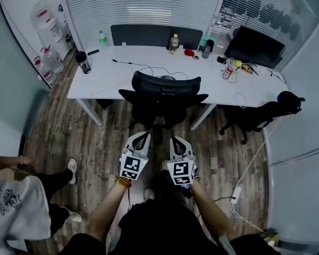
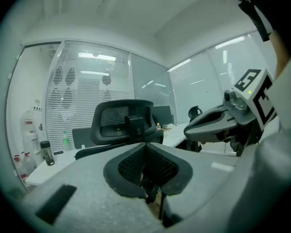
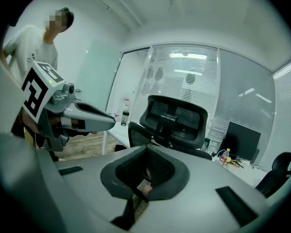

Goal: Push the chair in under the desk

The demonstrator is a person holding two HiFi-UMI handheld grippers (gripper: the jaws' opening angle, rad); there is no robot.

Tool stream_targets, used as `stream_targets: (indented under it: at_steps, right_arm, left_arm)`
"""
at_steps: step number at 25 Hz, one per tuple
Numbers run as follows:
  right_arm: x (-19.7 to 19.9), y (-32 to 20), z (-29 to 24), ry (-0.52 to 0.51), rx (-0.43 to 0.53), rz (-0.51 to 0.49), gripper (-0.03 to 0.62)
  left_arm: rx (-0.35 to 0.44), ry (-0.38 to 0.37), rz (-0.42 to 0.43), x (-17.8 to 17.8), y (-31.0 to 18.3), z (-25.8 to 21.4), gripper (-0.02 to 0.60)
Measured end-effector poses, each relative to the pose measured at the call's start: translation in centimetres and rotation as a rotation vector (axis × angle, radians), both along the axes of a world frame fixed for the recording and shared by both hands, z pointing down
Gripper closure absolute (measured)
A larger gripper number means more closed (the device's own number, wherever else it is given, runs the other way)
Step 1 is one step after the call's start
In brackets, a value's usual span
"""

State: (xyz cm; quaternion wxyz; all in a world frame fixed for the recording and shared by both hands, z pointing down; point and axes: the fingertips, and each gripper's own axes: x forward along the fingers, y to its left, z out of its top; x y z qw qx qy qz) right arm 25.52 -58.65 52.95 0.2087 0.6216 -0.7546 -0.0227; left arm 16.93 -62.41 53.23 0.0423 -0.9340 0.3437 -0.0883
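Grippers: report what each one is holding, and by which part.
Nothing is held. The left gripper and the right gripper both have their jaws together with nothing between them, and both are short of the chair, touching no part of it.

1. The right hand-held gripper (image 3: pixel 146 154) has its jaws pressed together.
2. Straight ahead stands the black mesh-backed chair (image 3: pixel 177 116), its back toward us, against the white surface (image 3: pixel 115 133).
3. The left hand-held gripper (image 3: pixel 109 124) hovers at the left, seemingly closed too.
4. A dark monitor (image 3: pixel 240 142) and a bottle (image 3: pixel 124 118) sit on that surface.
5. A person (image 3: pixel 26 47) in a white shirt stands far left.
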Motion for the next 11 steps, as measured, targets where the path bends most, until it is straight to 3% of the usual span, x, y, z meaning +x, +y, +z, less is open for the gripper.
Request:
stream_targets:
  at_steps: [11]
  right_arm:
    - [1.4,2.0,0.7,0.015,-0.020,0.032,0.592]
  left_arm:
    - [-0.008,-0.015,0.002,-1.2,1.7,0.8,0.575]
